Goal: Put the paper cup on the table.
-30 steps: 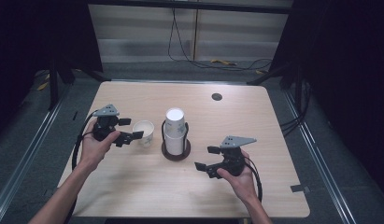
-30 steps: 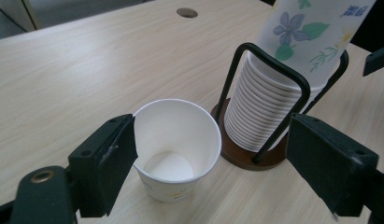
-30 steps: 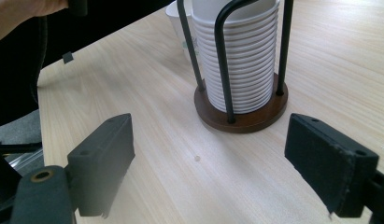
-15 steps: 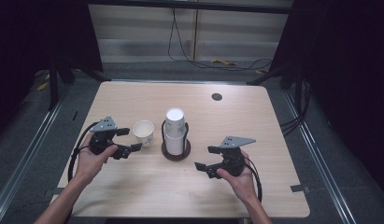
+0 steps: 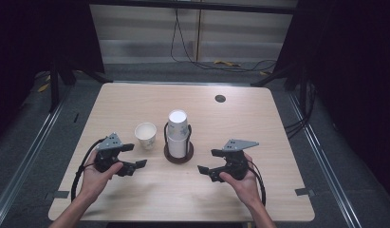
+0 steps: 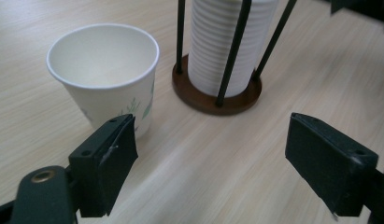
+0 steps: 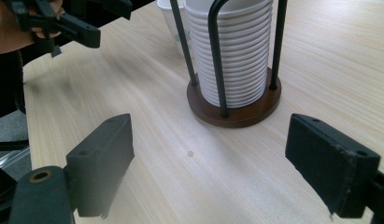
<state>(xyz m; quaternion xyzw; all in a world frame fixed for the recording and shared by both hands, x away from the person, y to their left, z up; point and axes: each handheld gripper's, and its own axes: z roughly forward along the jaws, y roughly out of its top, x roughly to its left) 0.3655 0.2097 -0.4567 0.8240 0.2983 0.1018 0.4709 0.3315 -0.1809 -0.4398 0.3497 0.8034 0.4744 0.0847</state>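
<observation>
paper cup (image 5: 145, 134) upright, empty, on table (image 5: 259, 118) just left of cup stack (image 5: 177, 133) in holder. left gripper (image 5: 130, 156) near cup, jaws wide, gripping nothing. right gripper (image 5: 208, 161) likewise agape, idle. judgement: one cup dispensed; remainder stacked.

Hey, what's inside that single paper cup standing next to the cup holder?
The paper cup stands upright and looks empty: the left gripper view shows bare white inner wall. Its near rim hides the very bottom, so that part cannot be checked. Beside it, apart, the cup holder carries the stack of cups.
</observation>
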